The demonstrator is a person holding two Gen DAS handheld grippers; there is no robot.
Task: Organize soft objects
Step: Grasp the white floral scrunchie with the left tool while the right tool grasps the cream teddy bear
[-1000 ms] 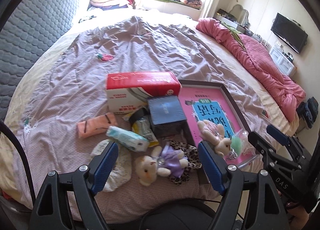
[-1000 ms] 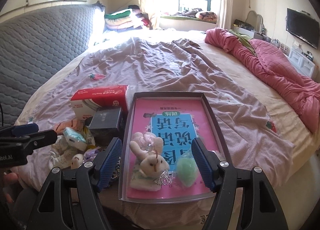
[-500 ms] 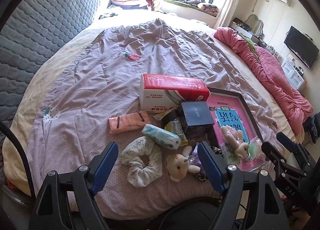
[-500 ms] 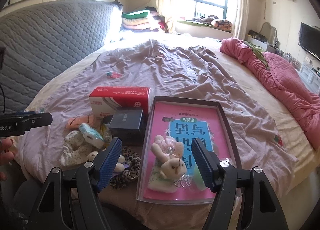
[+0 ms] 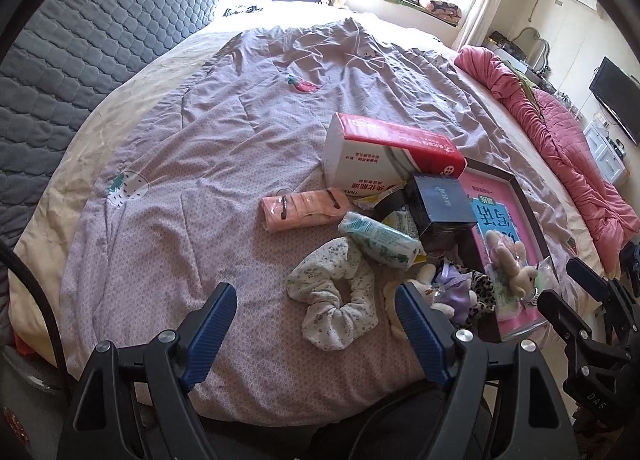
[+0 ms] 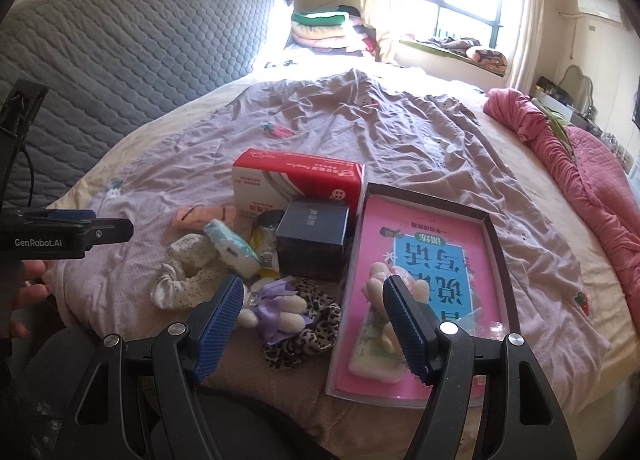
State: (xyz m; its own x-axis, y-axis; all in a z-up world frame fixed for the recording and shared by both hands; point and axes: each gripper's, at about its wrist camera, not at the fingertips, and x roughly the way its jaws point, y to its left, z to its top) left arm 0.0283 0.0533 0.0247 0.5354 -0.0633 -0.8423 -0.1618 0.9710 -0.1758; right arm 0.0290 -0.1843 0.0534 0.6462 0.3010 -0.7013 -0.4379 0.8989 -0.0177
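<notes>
A white floral scrunchie (image 5: 336, 300) (image 6: 188, 280) lies on the lilac bedspread, just ahead of my open, empty left gripper (image 5: 316, 324). A plush rabbit in a purple dress (image 6: 276, 306) (image 5: 444, 286) lies on a leopard-print scrunchie (image 6: 308, 332), just ahead of my open, empty right gripper (image 6: 314, 320). A shallow dark-rimmed box (image 6: 496, 244) (image 5: 520, 196) with a pink book cover inside holds a second plush rabbit (image 5: 510, 260) (image 6: 380, 280), partly hidden by my right finger. A pink hair-clip card (image 5: 304, 210) and a tissue pack (image 5: 380, 240) lie nearby.
A red-and-white tissue box (image 5: 388, 152) (image 6: 296, 184) and a dark blue box (image 5: 440, 204) (image 6: 314, 232) stand behind the soft items. A pink quilt (image 5: 560, 148) lies along the bed's right side. A grey quilted headboard (image 6: 120, 72) is at left.
Both grippers have swung left: the left now faces the white scrunchie instead of the purple rabbit, the right faces the purple rabbit instead of the box. Both stay open.
</notes>
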